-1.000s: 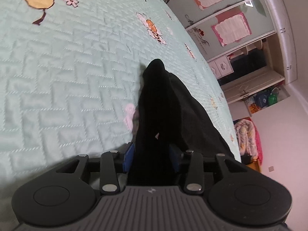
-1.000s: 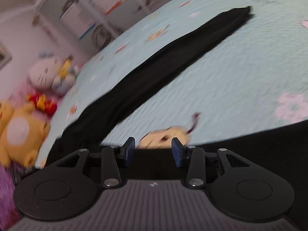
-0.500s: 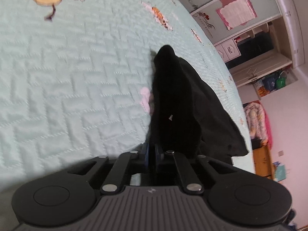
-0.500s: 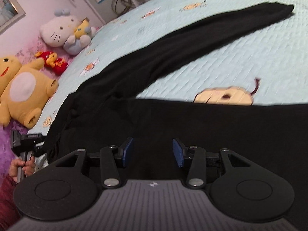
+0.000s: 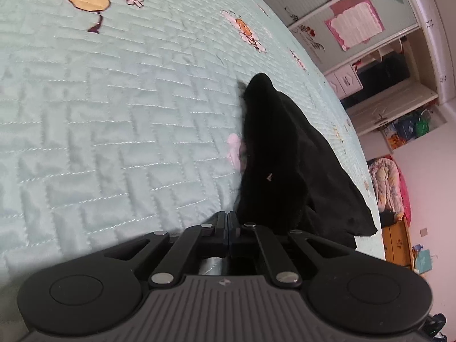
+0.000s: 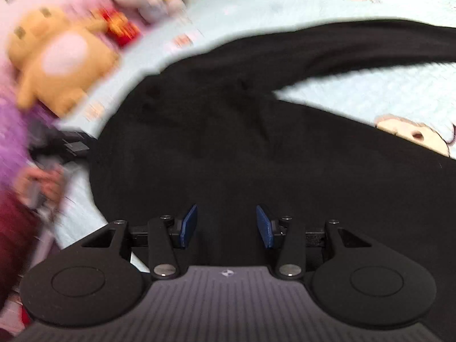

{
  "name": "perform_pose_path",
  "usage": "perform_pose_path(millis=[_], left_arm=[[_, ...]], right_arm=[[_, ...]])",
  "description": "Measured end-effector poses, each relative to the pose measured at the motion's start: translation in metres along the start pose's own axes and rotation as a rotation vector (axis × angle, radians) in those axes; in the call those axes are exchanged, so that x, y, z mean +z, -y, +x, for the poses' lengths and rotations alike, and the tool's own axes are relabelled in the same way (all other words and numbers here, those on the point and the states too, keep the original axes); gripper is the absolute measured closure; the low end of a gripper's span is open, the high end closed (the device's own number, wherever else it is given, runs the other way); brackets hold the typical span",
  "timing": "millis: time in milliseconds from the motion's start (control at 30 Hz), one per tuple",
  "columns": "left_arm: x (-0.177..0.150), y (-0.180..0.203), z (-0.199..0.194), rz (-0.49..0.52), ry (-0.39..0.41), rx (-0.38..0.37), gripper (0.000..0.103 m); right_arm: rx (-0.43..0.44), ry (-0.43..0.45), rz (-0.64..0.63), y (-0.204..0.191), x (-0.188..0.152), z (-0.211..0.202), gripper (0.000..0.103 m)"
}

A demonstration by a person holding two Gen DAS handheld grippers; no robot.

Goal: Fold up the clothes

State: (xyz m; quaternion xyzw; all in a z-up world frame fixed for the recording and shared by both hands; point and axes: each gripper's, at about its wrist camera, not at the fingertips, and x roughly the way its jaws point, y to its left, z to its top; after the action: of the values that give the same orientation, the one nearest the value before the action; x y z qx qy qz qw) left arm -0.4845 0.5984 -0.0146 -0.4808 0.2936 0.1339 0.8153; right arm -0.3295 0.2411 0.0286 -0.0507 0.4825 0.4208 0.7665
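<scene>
Both grippers same build: matte black body, ribbed grey top plate with a small diamond logo, round black disc on either side, black linkage arms with silver pivot screws. Right gripper [image 6: 226, 226] has blue ribbed pads [image 6: 189, 225]; left gripper [image 5: 228, 222] pads not visible. Person's hand [image 6: 38, 181] is blurred, dark red sleeve [image 6: 14, 228].

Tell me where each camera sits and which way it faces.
Left wrist: on the left gripper, looking down along shut fingers at the black garment.
Right wrist: on the right gripper, jaws apart over the garment; a hand at left.
Shared: the garment and the green quilt.
</scene>
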Motion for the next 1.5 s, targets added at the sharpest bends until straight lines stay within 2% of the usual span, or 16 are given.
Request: perform_pose_path(millis=[167, 300, 367, 467, 533, 567, 667, 900, 967, 1100, 1133, 1167, 1233, 1300, 1367, 1500], left_arm=[[-0.005, -0.005, -0.032, -0.038, 0.148, 0.049, 0.102], [-0.018, 0.016, -0.061, -0.002, 0.27, -0.077, 0.101], [-0.025, 0.04, -0.062, 0.094, 0.239, -0.133, 0.09], [-0.031, 0.058, -0.047, 0.183, 0.154, -0.08, 0.085], [-0.032, 0.055, -0.035, 0.174, 0.09, -0.024, 0.09], [-0.033, 0.051, -0.032, 0.153, 0.071, -0.004, 0.103], [-0.038, 0.051, -0.04, 0.175, 0.067, 0.008, 0.103], [-0.036, 0.039, -0.04, 0.234, 0.022, 0.206, 0.103], [-0.034, 0.036, -0.044, 0.207, 0.034, 0.209, 0.103], [-0.039, 0.05, -0.073, 0.173, 0.187, 0.153, 0.103], [-0.039, 0.057, -0.075, 0.187, 0.208, 0.116, 0.095], [-0.039, 0.063, -0.071, 0.208, 0.202, 0.098, 0.078], [-0.038, 0.072, -0.054, 0.257, 0.15, 0.12, 0.053], [-0.038, 0.071, -0.033, 0.274, 0.079, 0.151, 0.058], [-0.038, 0.059, -0.023, 0.228, 0.033, 0.137, 0.093], [-0.036, 0.049, -0.034, 0.219, 0.025, 0.138, 0.095]], right_arm=[[0.054, 0.019, 0.037, 0.014, -0.003, -0.016, 0.057], [0.101, 0.092, 0.095, 0.025, 0.008, -0.024, 0.056], [0.1, 0.096, 0.119, 0.03, 0.009, -0.021, 0.056], [0.098, 0.084, 0.134, 0.038, -0.001, -0.014, 0.056], [0.105, 0.1, 0.139, 0.041, -0.01, -0.014, 0.056], [0.11, 0.108, 0.146, 0.042, -0.012, -0.015, 0.056], [0.119, 0.116, 0.161, 0.045, -0.018, -0.015, 0.056], [0.122, 0.119, 0.142, 0.045, -0.02, -0.012, 0.056], [0.117, 0.122, 0.114, 0.044, -0.023, -0.013, 0.056], [0.105, 0.125, 0.062, 0.04, -0.027, -0.021, 0.056], [0.105, 0.128, 0.059, 0.04, -0.028, -0.022, 0.056], [0.106, 0.131, 0.057, 0.04, -0.029, -0.024, 0.055], [0.103, 0.129, 0.049, 0.039, -0.029, -0.021, 0.055], [0.097, 0.131, 0.035, 0.038, -0.03, -0.019, 0.055], [0.103, 0.135, 0.03, 0.039, -0.031, -0.019, 0.055], [0.124, 0.141, 0.04, 0.047, -0.033, -0.02, 0.055]])
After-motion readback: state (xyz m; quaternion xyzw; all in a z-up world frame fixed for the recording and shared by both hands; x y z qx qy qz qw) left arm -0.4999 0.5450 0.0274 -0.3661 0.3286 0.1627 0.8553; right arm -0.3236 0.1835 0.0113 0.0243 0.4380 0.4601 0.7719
